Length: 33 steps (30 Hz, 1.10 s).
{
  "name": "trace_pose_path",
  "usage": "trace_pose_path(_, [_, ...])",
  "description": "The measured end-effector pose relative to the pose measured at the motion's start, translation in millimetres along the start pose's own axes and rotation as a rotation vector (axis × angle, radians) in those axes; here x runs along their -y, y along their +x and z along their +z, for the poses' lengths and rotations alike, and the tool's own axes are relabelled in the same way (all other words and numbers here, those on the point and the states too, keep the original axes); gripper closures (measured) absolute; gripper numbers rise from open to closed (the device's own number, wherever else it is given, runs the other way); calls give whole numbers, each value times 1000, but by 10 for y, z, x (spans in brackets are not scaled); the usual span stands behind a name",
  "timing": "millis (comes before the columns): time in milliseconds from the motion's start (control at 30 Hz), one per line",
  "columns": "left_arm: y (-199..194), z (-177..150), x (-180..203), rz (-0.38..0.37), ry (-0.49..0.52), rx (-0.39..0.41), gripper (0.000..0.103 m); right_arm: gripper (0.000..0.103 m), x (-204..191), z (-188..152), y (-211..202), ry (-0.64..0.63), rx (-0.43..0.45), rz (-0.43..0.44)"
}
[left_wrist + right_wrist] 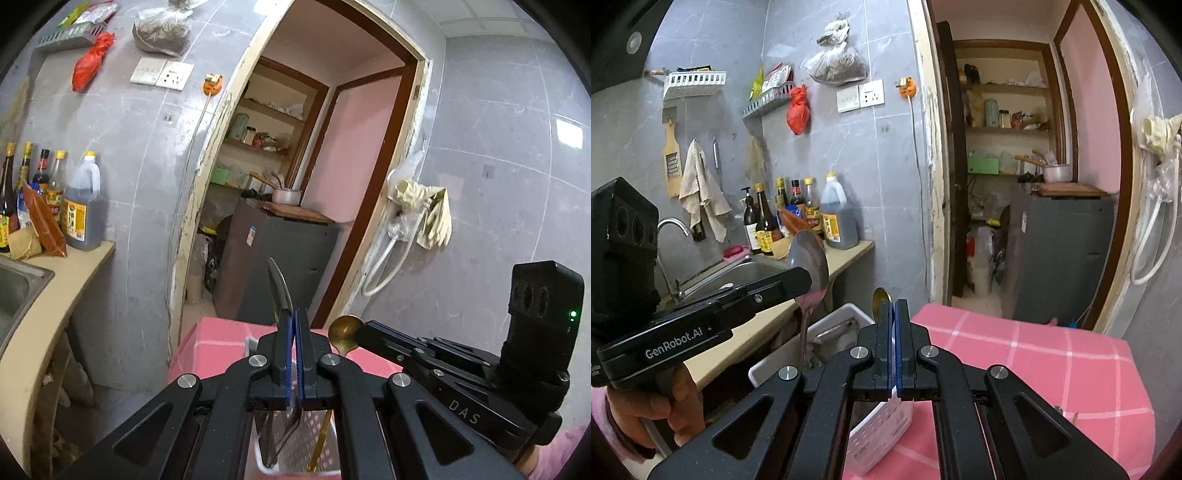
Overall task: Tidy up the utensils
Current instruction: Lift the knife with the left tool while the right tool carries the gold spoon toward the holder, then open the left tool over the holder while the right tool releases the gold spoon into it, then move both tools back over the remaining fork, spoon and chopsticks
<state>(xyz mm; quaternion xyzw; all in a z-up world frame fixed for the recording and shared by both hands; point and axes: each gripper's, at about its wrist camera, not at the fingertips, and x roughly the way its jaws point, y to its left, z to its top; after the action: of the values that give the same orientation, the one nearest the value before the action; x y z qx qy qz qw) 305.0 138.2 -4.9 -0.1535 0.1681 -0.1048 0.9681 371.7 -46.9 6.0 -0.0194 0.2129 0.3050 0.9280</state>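
My left gripper [295,317] is shut on a silver spoon [279,286]. The spoon's bowl points up and its handle hangs down into a white perforated utensil basket [314,443]. In the right wrist view the same silver spoon [809,258] stands over the basket's rim [846,312], held by the left gripper [805,277]. My right gripper [894,306] is shut on a gold spoon [881,299], bowl up. From the left wrist view the gold spoon [345,328] sits at the right gripper [364,328], and its thin handle reaches down into the basket.
The basket stands on a table with a pink checked cloth [1015,354]. To the left runs a counter [846,262] with a steel sink [738,273] and several sauce bottles [838,218]. Ahead, a doorway opens onto a grey cabinet [1060,254].
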Motion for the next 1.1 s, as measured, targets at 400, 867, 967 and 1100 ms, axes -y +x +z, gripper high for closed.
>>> trace_pose_path(400, [-34,-194,-72,3,-89,-134,99,99,131,-187,48,52,-83,61])
trace_pose_path(867, [-330,-85,362,134,1,4,16,50,486,-16,-657,122,68,-92])
trace_pose_path(967, [-364,-65,552,177,57,41,2,33,642,27,-877,144,107,-152])
trace_pose_path(1100, [-372,-62,765,200,85,61,0,11,821,27,-1146,144,149,-215])
